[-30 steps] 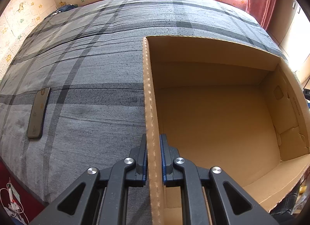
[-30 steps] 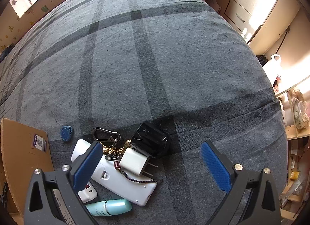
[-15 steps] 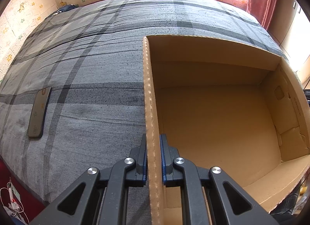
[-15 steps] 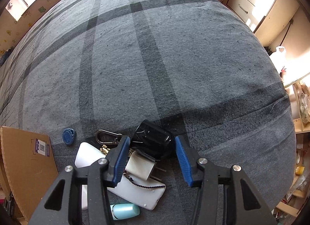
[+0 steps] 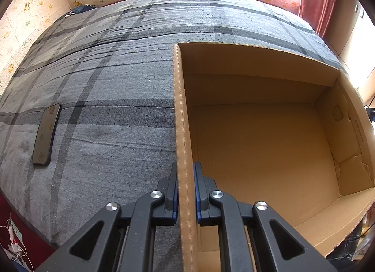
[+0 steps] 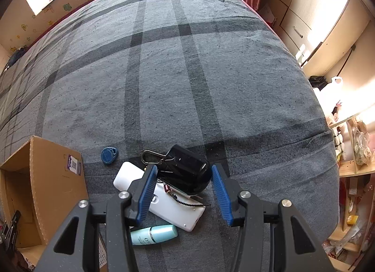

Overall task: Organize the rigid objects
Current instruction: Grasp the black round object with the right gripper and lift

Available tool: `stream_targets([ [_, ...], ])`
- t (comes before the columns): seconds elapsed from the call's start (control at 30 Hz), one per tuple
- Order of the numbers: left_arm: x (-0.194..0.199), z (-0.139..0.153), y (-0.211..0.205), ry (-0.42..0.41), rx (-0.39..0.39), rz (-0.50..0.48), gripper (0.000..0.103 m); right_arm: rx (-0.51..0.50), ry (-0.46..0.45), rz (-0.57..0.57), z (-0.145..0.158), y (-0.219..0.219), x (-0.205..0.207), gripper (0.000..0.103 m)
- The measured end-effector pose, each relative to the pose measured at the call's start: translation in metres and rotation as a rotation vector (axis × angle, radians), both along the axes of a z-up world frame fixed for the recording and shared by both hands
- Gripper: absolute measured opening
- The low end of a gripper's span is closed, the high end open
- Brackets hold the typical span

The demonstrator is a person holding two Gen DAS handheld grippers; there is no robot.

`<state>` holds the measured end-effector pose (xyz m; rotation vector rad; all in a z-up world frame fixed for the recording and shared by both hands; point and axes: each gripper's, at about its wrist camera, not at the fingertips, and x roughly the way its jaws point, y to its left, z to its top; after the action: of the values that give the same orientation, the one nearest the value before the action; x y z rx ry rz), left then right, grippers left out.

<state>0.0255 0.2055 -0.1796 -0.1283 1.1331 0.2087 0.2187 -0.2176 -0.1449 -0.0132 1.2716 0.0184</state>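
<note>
Against the earlier frames, the left gripper (image 5: 185,187) is sitting just as it was, its jaws pinched tight on the left wall of the cardboard box (image 5: 181,112), while the right gripper (image 6: 184,192) has narrowed from a wide spread to about half and is now gripping the black case (image 6: 187,170), which is appearing lifted off the pile. Relative to the box, the dark phone (image 5: 45,135) is lying flat on the grey plaid bedspread (image 5: 112,84) well to the left, and the box interior is showing bare brown cardboard. In the right wrist view the box (image 6: 49,178) is standing at the left edge, with a purple label on its outer wall; to its right a blue key fob (image 6: 109,155) is lying apart on the bedspread, then a metal carabiner (image 6: 151,156) is poking out beside the case. The black case is sitting between the blue pads (image 6: 146,193), both pressing on its sides. Below it a white remote-like device (image 6: 173,210) is lying slanted, and a pale teal tube (image 6: 155,234) is lying just under that, partly hidden behind the left finger. Only the left wrist view is showing the box's inside and the phone; only the right wrist view is showing the pile of small objects.
</note>
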Motion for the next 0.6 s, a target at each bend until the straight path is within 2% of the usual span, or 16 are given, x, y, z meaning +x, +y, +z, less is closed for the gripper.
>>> stream_targets([
  [0.3, 0.0, -0.001, 0.001, -0.002, -0.004, 0.0, 0.011, -0.024, -0.052, 0.14, 0.051, 0.046, -0.027, 0.052],
  [0.6, 0.0, 0.0, 0.0, -0.002, -0.006, 0.001, 0.011, -0.01, -0.087, 0.305, 0.08, 0.115, -0.057, 0.052],
])
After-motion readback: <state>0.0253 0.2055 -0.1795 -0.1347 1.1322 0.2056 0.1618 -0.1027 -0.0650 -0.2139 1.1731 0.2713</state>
